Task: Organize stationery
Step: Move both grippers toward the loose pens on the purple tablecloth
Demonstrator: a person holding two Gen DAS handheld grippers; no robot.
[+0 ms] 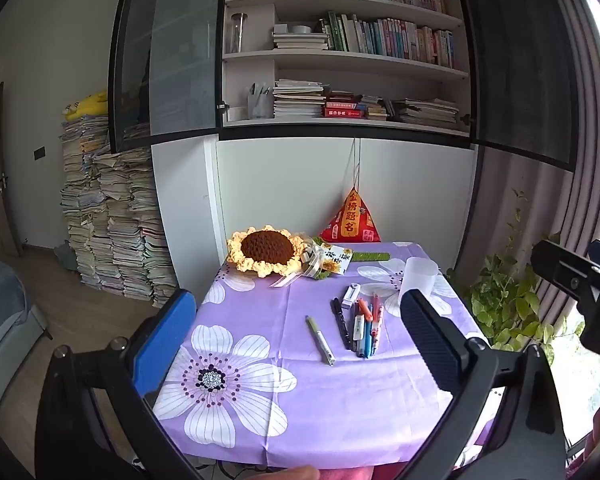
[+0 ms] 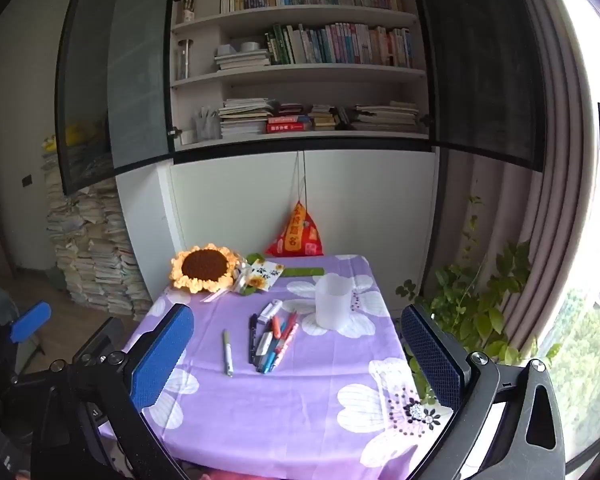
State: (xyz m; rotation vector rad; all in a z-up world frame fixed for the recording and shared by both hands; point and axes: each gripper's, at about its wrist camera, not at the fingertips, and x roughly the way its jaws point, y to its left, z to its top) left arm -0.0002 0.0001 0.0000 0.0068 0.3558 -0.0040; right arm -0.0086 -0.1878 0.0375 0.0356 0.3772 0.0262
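Pens (image 2: 273,342), cup (image 2: 332,306) on table (image 2: 259,420)

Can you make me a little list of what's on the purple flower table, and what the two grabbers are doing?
table: purple flowered cloth
pens: a bunch of pens lying together, one green pen apart on their left
cup: frosted cup standing upright behind the pens, nothing seen in it
decorations: crochet sunflower and red pouch at the back
left gripper: open, holding nothing
right gripper: open, holding nothing
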